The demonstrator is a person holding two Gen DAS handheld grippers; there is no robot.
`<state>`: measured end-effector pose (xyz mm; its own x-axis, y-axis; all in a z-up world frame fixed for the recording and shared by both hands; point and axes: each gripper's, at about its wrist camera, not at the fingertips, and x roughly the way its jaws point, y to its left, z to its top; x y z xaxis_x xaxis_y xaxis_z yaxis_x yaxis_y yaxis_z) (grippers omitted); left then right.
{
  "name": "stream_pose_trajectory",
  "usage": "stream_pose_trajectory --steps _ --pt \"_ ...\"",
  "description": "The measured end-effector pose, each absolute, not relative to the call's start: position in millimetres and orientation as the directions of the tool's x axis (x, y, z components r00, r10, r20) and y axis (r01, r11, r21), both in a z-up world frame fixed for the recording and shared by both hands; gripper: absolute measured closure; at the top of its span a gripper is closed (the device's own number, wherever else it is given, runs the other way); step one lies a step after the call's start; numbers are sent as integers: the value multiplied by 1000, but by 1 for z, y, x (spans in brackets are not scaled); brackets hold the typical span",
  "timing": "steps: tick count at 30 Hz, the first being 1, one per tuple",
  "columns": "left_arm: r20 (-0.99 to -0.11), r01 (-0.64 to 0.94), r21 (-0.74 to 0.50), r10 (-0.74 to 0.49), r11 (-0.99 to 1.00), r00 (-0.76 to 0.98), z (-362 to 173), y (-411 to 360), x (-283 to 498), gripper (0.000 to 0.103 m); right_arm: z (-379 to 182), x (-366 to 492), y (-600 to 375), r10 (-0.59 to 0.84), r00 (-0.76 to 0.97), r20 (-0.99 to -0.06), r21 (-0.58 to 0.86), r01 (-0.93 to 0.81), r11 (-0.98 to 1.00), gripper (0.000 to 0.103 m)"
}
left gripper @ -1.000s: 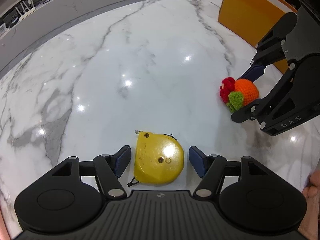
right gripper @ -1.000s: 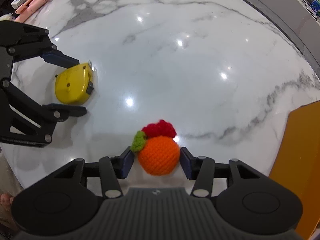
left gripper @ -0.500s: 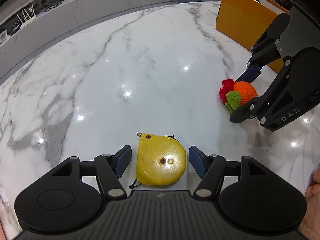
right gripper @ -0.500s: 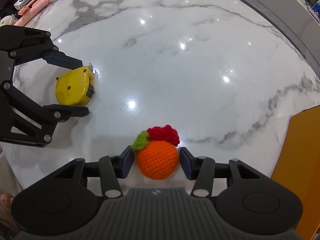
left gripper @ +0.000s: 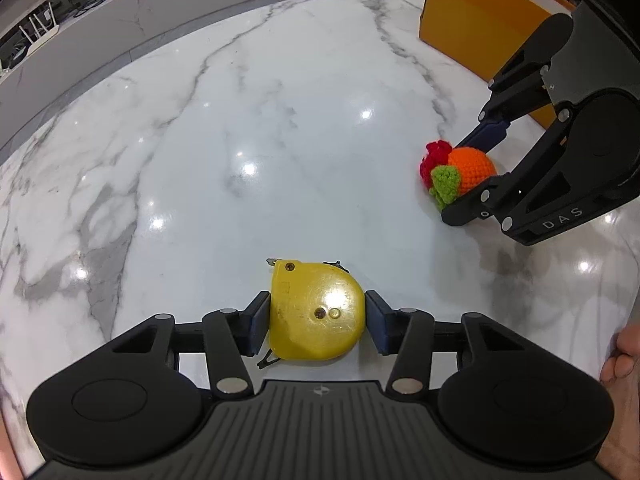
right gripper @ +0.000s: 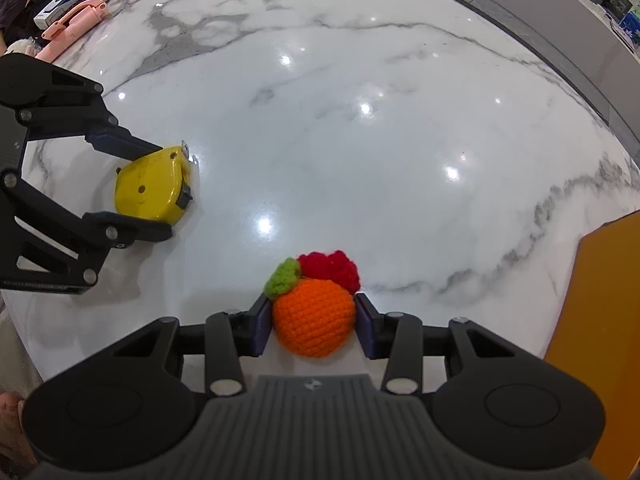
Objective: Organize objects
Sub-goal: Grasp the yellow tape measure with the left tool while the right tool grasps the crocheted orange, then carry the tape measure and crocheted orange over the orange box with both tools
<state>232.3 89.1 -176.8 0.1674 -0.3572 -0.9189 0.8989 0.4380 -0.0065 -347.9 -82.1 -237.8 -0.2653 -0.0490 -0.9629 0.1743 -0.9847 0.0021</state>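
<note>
Left wrist view looks steeply down on a white marble table [left gripper: 280,120], and the one container in sight is an orange box [left gripper: 472,12] at the far right edge; its opening faces away, so what it holds cannot be told. Going left to right on the tabletop: the left gripper [left gripper: 316,322] points downward with its blue pads pressed against both flanks of a yellow tape measure [left gripper: 316,316], clenched on it while the case lies flat on the marble. Further right, well apart from it, the right gripper [left gripper: 472,168] reaches in from the right side and clamps a crocheted orange toy [left gripper: 468,168] with a green leaf and red tuft, which rests on the table just in front of the box. A bare hand [left gripper: 624,364] shows at the right border. Right wrist view confirms both grips: the left gripper [right gripper: 160,188] pinches the tape measure [right gripper: 150,190] at left, the right gripper [right gripper: 314,322] squeezes the toy [right gripper: 314,320] at centre, and the box's orange wall [right gripper: 600,300] stands at right. A pink object [right gripper: 74,26] lies near the far left table edge.
</note>
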Motion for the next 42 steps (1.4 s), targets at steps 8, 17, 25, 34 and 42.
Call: stream_pose_trajectory --steps 8,17,25,34,42 --pt "-927 920 93 -305 382 220 -162 76 222 46 -233 -339 -83 -27 -260 -965 -23 190 -982 59" --pt "-894 919 208 -316 336 318 -118 52 199 46 -178 -322 -71 7 -387 -922 -56 116 -992 59" --pt "-813 886 278 -400 370 422 -47 17 177 46 -111 -288 -55 63 -502 -862 -83 17 -996 59" --pt "-736 882 334 -492 332 464 9 -18 127 46 -29 -240 -25 148 -604 -783 -143 -57 -988 59" --pt "-695 865 367 -517 343 500 31 -31 115 46 3 -216 -4 190 -640 -745 -152 -114 -982 59"
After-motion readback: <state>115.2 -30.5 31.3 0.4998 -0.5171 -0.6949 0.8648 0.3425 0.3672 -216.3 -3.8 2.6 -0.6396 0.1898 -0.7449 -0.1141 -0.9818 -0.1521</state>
